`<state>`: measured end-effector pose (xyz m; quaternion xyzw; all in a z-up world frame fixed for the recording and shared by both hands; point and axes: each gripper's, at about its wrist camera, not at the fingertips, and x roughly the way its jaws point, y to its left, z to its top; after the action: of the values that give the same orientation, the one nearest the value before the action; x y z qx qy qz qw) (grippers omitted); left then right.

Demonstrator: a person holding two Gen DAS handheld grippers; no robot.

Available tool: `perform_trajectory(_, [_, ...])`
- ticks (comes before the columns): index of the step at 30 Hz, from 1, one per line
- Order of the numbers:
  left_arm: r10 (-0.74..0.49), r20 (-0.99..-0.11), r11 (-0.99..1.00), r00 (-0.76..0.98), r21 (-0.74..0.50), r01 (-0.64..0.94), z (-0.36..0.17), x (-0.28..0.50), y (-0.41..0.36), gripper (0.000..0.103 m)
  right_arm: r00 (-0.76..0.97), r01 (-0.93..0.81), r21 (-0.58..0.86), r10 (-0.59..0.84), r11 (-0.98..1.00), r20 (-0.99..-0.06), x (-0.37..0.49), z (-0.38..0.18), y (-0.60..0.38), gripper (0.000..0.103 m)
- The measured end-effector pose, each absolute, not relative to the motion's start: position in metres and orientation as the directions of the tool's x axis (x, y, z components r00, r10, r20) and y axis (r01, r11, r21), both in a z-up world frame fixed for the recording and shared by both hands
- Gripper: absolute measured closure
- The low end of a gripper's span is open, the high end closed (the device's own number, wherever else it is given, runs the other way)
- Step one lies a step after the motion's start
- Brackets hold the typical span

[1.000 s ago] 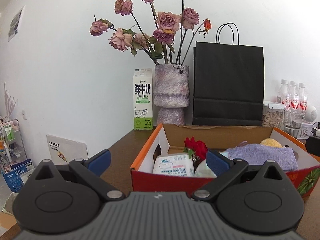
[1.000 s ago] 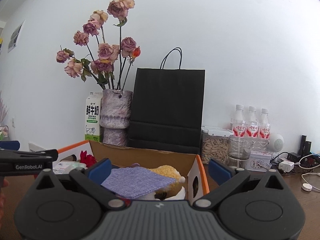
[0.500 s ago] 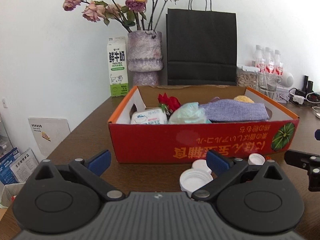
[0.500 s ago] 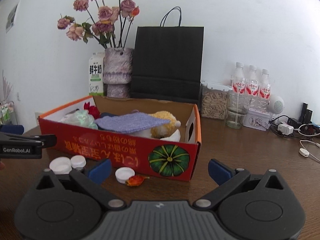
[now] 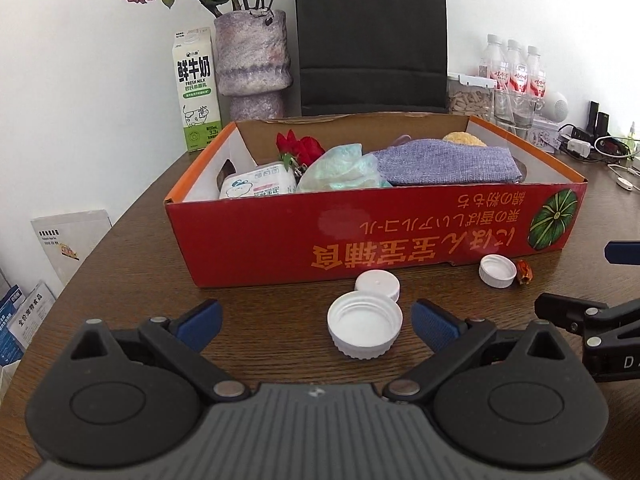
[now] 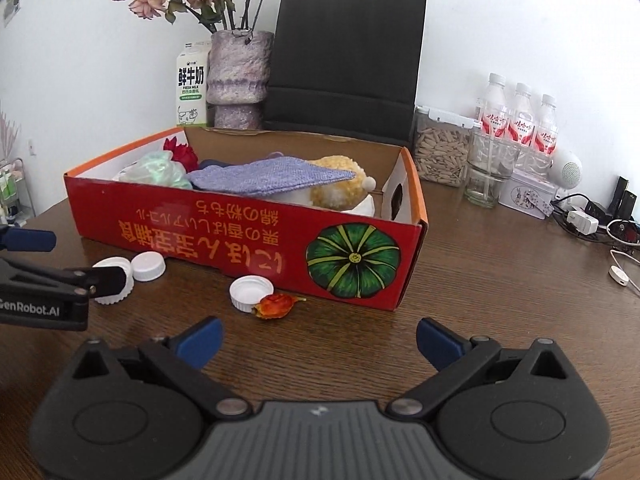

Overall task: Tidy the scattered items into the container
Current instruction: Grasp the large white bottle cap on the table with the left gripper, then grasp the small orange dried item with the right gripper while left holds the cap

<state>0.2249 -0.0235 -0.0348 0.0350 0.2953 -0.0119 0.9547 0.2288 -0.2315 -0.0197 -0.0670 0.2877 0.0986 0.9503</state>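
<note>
Hovering low over the brown wooden counter (image 5: 120, 272), both grippers, in front of the red cardboard box (image 5: 280, 236). Left gripper (image 5: 316, 322): jaws wide apart, empty, large white cap (image 5: 365, 330) lying open side up between the blue fingertips (image 5: 199, 321), touching neither. Smaller white cap (image 5: 377, 285) closed side up, just behind the large one, close against the box front. Third white cap (image 5: 497, 271) open side up near the box's right front corner, with a small orange-red dried bud (image 5: 524, 272) beside it on the far side from the other caps. Right gripper (image 6: 318, 342): jaws wide apart, nothing between them, bare counter below; same third cap and bud ahead of its left finger. Inside the box, from its left end: white tissue pack (image 5: 260, 186), red flower (image 5: 300, 150), pale green crumpled bag (image 5: 344, 168), purple knitted cloth (image 5: 448, 164) draped over a yellow fuzzy item (image 5: 464, 139). Behind the box: milk carton (image 5: 196, 88), mottled purple vase (image 5: 254, 64) with dried roses, black paper bag (image 5: 372, 36). Off the box's right end: seed jar (image 6: 442, 152), glass jar (image 6: 490, 174), three water bottles (image 6: 520, 116), chargers and cables toward the counter edge.
</note>
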Motion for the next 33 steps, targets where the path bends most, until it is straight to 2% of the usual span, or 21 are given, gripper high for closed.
perform_trajectory(3, [-0.011,-0.586,0.997,0.81,0.056,0.054,-0.037,0.229,-0.024,0.015,0.807,-0.23,-0.078,0.145,0.97,-0.572,0.23,-0.021,-0.23,0.0])
perform_trajectory(5, [-0.029,-0.606,0.997,0.795,0.041,0.068,-0.039,0.231,-0.023,0.04,0.8,-0.229,-0.082,0.14,0.97,-0.583,0.232,-0.022,-0.229,0.0])
perform_trajectory(7, [-0.059,-0.598,0.997,0.799,0.012,0.083,-0.039,0.229,-0.021,0.061,0.793,-0.225,-0.078,0.135,0.971,-0.594,0.234,-0.023,-0.23,0.0])
perform_trajectory(13, [-0.063,-0.584,0.996,0.809,0.009,0.085,-0.037,0.224,-0.021,0.062,0.772,-0.212,-0.059,0.13,0.976,-0.622,0.24,-0.026,-0.232,0.0])
perform_trajectory(22, [-0.067,-0.573,0.997,0.817,-0.012,0.073,-0.032,0.225,-0.018,0.062,0.779,-0.206,-0.024,0.149,0.978,-0.609,0.245,-0.025,-0.233,0.0])
perform_trajectory(26, [-0.076,-0.569,0.997,0.819,-0.018,0.079,-0.031,0.224,-0.018,0.062,0.818,-0.174,-0.025,0.131,0.984,-0.56,0.244,-0.02,-0.232,0.009])
perform_trajectory(28, [-0.078,-0.568,0.997,0.819,-0.022,0.08,-0.031,0.224,-0.018,0.062,0.822,-0.163,-0.005,0.133,0.987,-0.553,0.246,-0.018,-0.231,0.01])
perform_trajectory(30, [-0.08,-0.568,0.996,0.819,-0.025,0.08,-0.03,0.223,-0.017,0.062,0.817,-0.17,0.018,0.152,0.985,-0.556,0.249,-0.017,-0.23,0.021])
perform_trajectory(33, [-0.084,-0.569,0.996,0.818,-0.028,0.083,-0.03,0.223,-0.017,0.062,0.811,-0.169,0.03,0.156,0.985,-0.564,0.252,-0.018,-0.226,0.029])
